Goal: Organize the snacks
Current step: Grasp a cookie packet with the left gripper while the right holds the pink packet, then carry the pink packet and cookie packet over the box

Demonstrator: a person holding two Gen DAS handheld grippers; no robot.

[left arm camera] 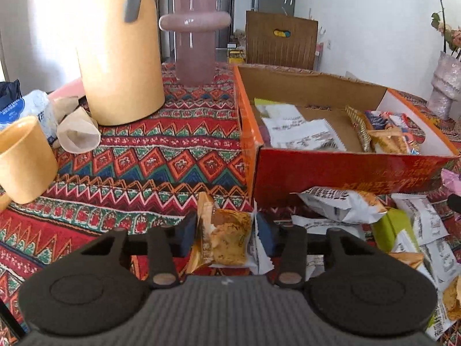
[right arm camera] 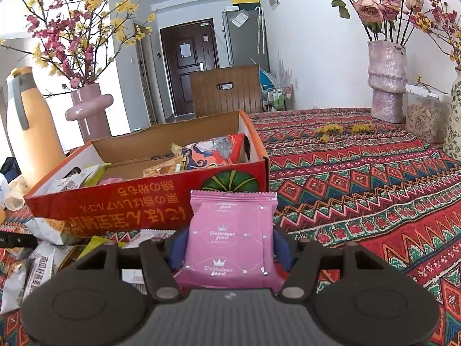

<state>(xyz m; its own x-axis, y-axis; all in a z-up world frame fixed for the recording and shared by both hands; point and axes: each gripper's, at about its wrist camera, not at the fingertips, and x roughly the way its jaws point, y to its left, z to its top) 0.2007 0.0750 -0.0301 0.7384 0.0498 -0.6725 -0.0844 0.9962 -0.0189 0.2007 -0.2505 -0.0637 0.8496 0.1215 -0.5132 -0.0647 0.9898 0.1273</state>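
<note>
Patterned red woven tablecloth [left arm camera: 149, 158] covers my work surface, vases and a door beyond. My left gripper [left arm camera: 223, 235] has its blue pads against an orange-and-clear wrapped pastry packet [left arm camera: 223, 238], gripping it just near of the box. My right gripper [right arm camera: 230, 245] is clamped on a pink foil snack packet [right arm camera: 232, 236], held up before the box's near wall. Open red cardboard box [left arm camera: 340, 173] lies far right of the left tongs, already holding several packets. White loose packets [left arm camera: 343, 204] lie against its near side. Step in hand, I judge: pick-up done on both sides. Next calls for lifting each packet over the near wall and releasing inside.
</note>
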